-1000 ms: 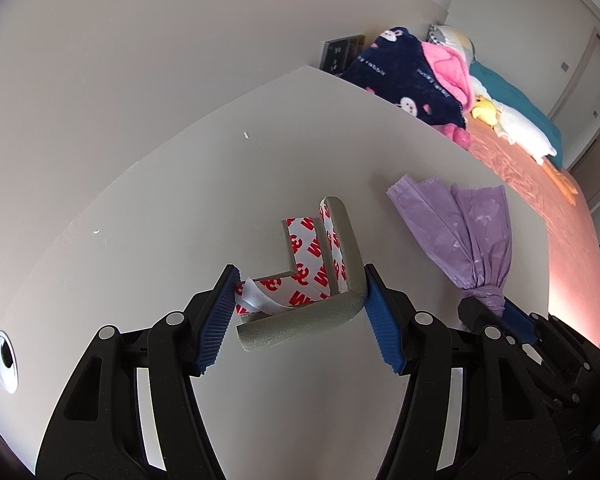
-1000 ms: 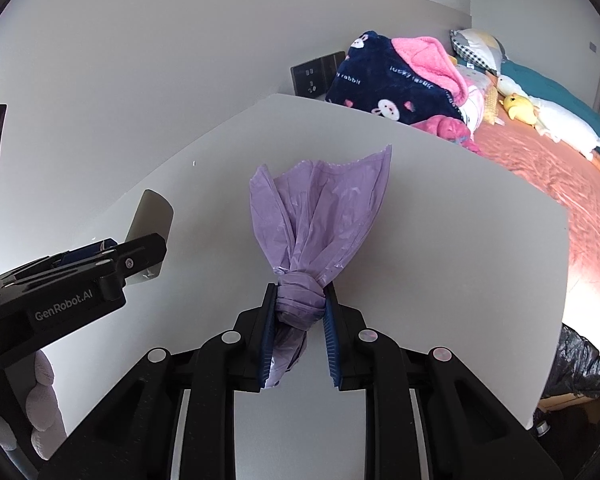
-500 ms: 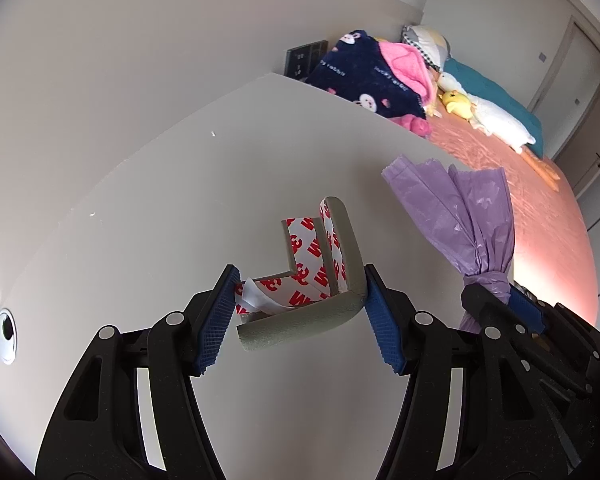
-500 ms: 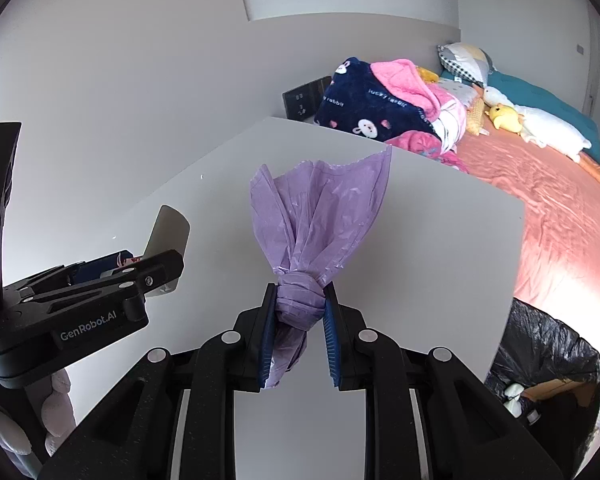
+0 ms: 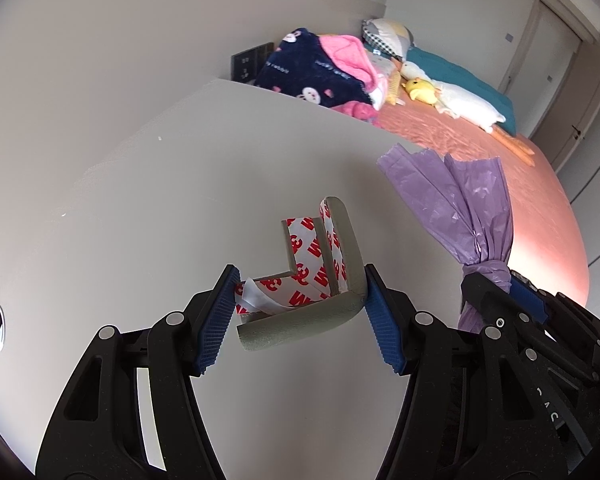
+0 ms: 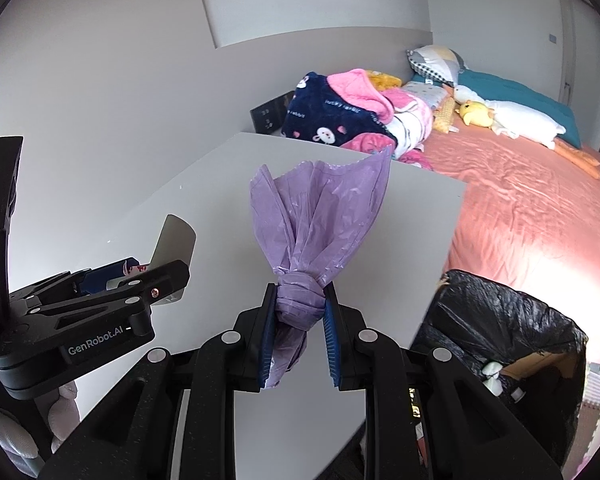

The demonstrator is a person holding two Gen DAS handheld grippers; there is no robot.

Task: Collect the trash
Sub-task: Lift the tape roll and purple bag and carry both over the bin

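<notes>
Right wrist view: purple bag [image 6: 316, 232] is clamped in right gripper [image 6: 299, 320], foam corner guard [image 5: 324, 292] in left gripper [image 5: 300, 316]; both are judged bound for black-lined bin [image 6: 500, 320].

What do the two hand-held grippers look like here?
Both match: the left hand-held gripper and right hand-held gripper have matte black frames with cut-out slots, round silver pins, and blue ribbed pads. The left one's side carries white "GenRobot.AI" lettering. No cables or sleeves show.
</notes>
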